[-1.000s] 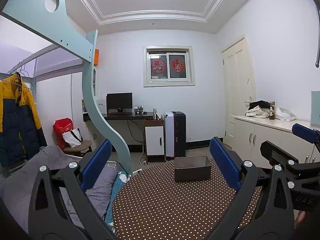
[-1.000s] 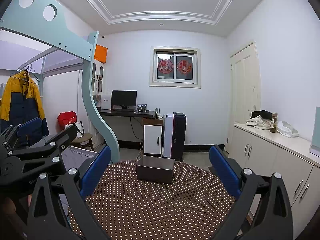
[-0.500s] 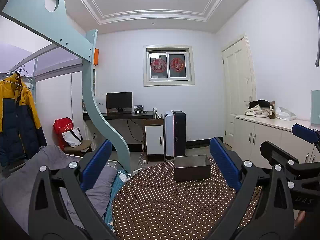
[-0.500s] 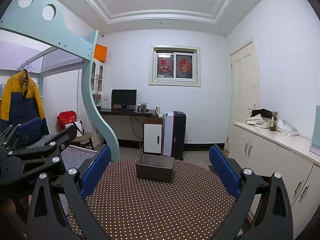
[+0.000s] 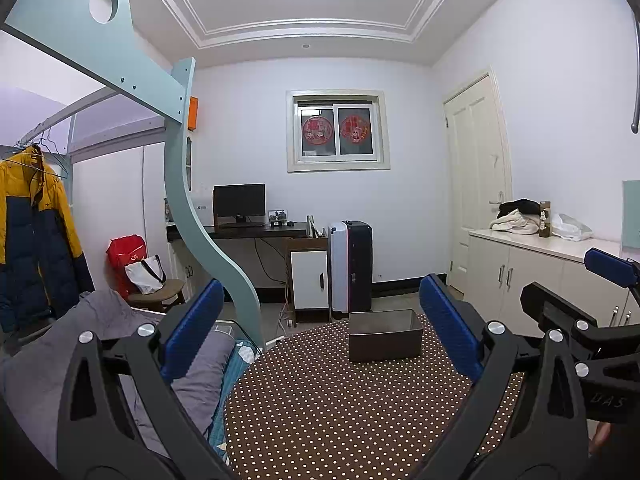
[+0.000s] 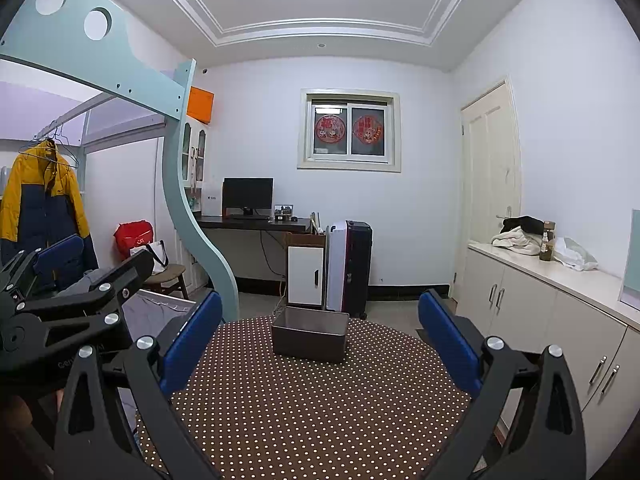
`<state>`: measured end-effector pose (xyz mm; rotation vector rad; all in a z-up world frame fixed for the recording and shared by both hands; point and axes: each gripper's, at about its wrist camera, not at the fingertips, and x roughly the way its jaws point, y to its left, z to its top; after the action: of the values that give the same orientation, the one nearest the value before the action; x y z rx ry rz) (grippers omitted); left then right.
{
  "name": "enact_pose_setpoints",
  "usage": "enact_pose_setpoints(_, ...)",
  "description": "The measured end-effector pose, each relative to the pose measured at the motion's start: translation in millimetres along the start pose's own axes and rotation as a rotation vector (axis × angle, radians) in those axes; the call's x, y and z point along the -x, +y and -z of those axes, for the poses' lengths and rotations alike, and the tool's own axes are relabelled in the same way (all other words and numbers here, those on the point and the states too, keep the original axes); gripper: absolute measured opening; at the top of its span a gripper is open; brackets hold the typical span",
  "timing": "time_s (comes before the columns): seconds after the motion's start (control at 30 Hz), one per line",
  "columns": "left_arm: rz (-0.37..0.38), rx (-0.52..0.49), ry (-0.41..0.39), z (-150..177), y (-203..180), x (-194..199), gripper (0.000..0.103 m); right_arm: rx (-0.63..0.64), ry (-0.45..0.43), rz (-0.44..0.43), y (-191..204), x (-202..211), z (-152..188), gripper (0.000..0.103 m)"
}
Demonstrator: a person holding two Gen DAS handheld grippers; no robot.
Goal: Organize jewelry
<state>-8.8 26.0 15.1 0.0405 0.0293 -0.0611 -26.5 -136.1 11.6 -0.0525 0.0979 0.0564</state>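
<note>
A dark grey open box (image 5: 385, 335) (image 6: 309, 334) stands at the far side of a round table with a brown polka-dot cloth (image 5: 340, 412) (image 6: 312, 400). Its inside is hidden from here, and no jewelry shows in either view. My left gripper (image 5: 320, 332) is open, held above the table's near left part, with nothing between its blue pads. My right gripper (image 6: 320, 332) is open too, empty, above the near side. The right gripper (image 5: 580, 332) shows at the right edge of the left wrist view, and the left gripper (image 6: 68, 300) at the left of the right wrist view.
A bed with grey bedding (image 5: 100, 344) and a pale green loft-bed post (image 5: 208, 240) stand left of the table. White cabinets (image 6: 560, 320) line the right wall. A desk with a monitor (image 6: 248, 196) and a suitcase (image 6: 348, 268) are at the back.
</note>
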Motion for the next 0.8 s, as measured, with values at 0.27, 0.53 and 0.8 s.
enact_pose_setpoints(0.27,0.0,-0.001,0.001,0.1,-0.1,-0.4,0.096,0.0,0.002,-0.001,-1.1,-0.7,0.4,0.095)
enact_pose_setpoints(0.53,-0.001,-0.002,0.002,1.5,1.2,0.1,0.096,-0.001,0.002,-0.001,-1.3,-0.1,0.6,0.095)
enact_pose_setpoints(0.8,-0.004,-0.006,0.004,3.1,1.7,-1.5,0.096,-0.003,0.006,0.0,-1.6,0.6,1.9,0.095)
